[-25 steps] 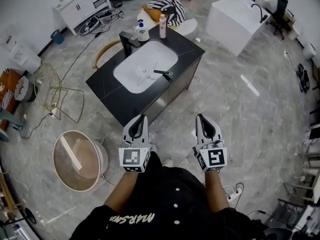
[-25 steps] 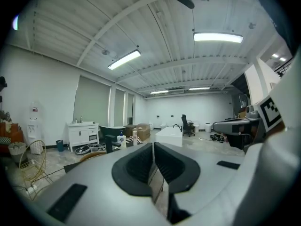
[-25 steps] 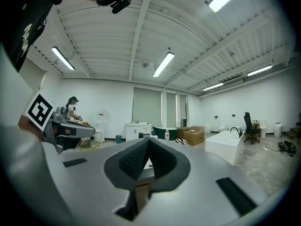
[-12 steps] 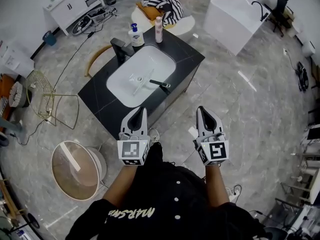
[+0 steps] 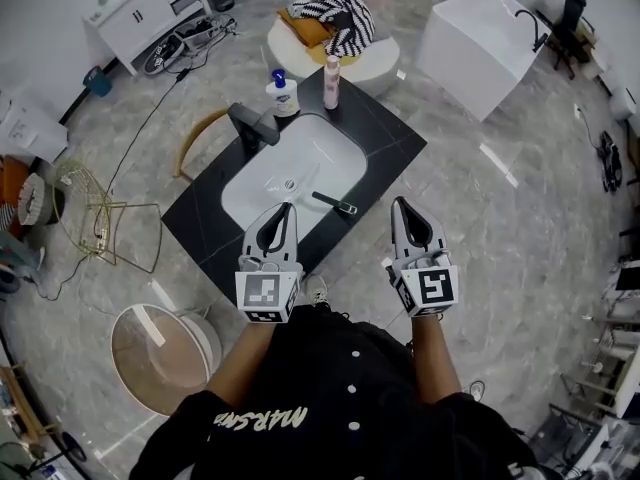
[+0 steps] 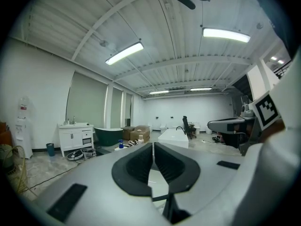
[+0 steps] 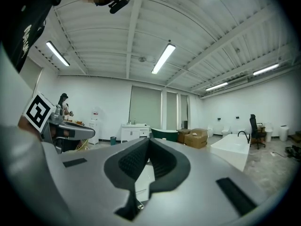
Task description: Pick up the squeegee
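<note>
Black worktop (image 5: pixel 390 128) with a white basin (image 5: pixel 300 163). Squeegee (image 5: pixel 333 204), dark handle, lies across the basin's rim at its 4 o'clock edge, clear of both grippers.

Left gripper (image 5: pixel 285 209): forearm stretched ahead, pointing to 12 o'clock, fingers pressed together on nothing; squeegee near, at its 3 o'clock.

Right gripper (image 5: pixel 399 206): parallel pose alongside, fingers pressed together on nothing; squeegee at its 9 o'clock.

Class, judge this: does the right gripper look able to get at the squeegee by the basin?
Probably yes. The squeegee lies uncovered at the near rim of the basin, with nothing between it and the right gripper. Its fingers are shut, so they must open first.
</note>
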Demonstrator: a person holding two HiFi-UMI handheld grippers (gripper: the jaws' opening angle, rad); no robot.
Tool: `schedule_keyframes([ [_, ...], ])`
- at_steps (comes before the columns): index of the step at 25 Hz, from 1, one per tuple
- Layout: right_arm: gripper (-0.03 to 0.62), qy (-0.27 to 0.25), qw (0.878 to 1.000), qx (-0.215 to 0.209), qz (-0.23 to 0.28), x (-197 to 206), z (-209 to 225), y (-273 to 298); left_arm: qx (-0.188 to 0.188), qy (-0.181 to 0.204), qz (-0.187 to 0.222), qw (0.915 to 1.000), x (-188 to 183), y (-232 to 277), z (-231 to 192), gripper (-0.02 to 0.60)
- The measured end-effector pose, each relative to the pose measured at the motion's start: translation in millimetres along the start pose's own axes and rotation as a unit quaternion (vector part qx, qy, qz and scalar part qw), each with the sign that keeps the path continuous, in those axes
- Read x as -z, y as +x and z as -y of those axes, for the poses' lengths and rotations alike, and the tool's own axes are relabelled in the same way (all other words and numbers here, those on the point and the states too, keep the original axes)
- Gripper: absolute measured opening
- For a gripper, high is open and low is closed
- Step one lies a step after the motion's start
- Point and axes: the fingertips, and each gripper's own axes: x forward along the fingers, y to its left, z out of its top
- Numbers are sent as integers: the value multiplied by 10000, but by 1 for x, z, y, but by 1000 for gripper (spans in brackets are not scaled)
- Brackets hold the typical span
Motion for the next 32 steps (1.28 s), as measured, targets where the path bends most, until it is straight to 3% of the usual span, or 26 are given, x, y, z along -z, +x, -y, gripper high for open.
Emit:
schedule_keyframes([
  [11, -5, -10, 9985, -355, -415, 26, -8, 59, -61, -225, -320, 9992, 27, 30, -27, 20],
  [18, -5, -227, 9911, -1026, -819, 47, -14, 96, -443, -441, -429, 9971, 32, 38, -39, 20],
  [25, -5, -632, 9665, -2007, -1468, 95, -33, 140, -858, -689, -514, 9926, 43, 35, -47, 20],
  [30, -2, -460, 9394, -2675, -2095, 156, -54, 167, -1007, -773, -679, 9896, 57, 33, -37, 20],
  [32, 43, -509, 9275, -2831, -2389, 186, -61, 182, -1053, -817, -741, 9883, 71, 38, -37, 20],
])
